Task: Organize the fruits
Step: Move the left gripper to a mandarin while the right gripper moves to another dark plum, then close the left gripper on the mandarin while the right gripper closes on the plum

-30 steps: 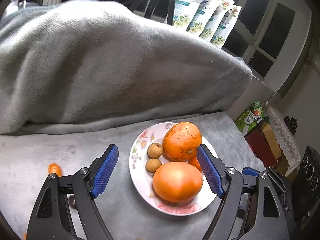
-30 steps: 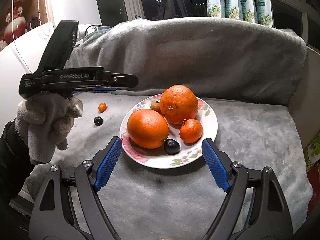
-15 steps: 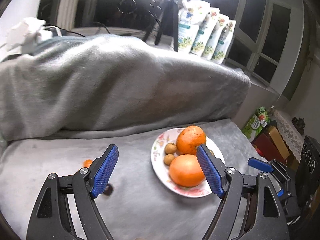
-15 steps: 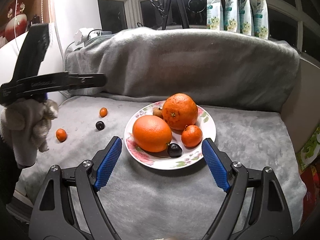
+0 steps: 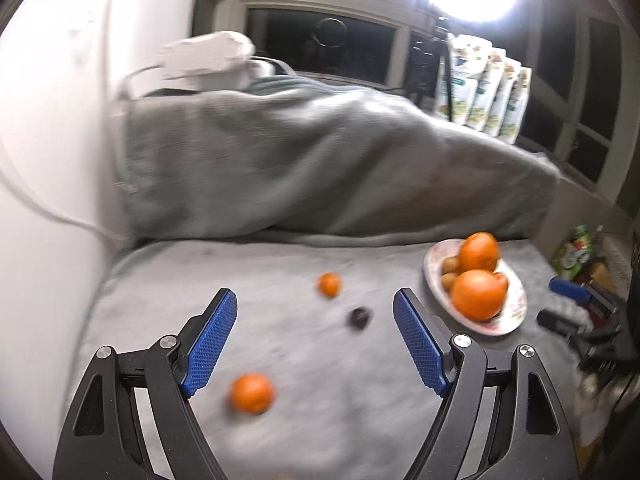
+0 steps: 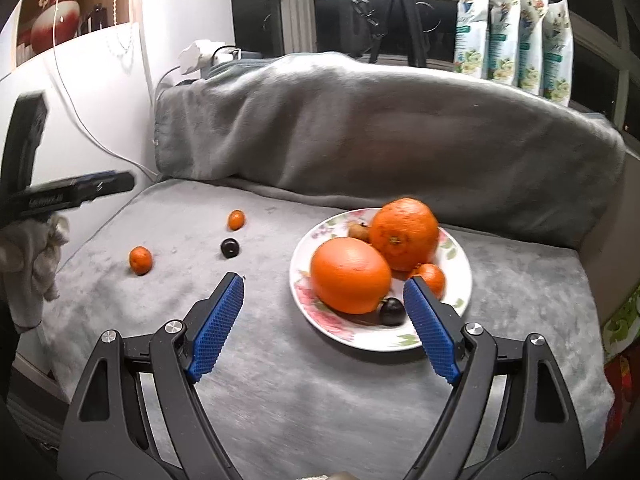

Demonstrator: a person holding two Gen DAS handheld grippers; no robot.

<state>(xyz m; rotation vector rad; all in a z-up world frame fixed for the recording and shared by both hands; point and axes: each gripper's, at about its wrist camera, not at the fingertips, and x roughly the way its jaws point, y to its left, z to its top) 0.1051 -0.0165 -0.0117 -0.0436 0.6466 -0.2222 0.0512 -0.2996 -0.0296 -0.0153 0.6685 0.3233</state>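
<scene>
My left gripper (image 5: 314, 344) is spread wide, nothing between the pads, hovering over the grey blanket (image 6: 320, 400). Left to right on the blanket: small mandarin (image 6: 140, 260), closest to that gripper; kumquat (image 6: 236, 219) further back; dark plum (image 6: 230, 247) just in front of the kumquat, apart from it. Right of those, floral plate (image 6: 360, 334) holding two big oranges (image 6: 350, 275) touching each other, a brown fruit (image 6: 358, 231) behind, a small mandarin and a dark plum at the front rim. My right gripper (image 6: 323, 326) is released too, empty, with its right pad over the plate's near edge. Left view is blurred.
</scene>
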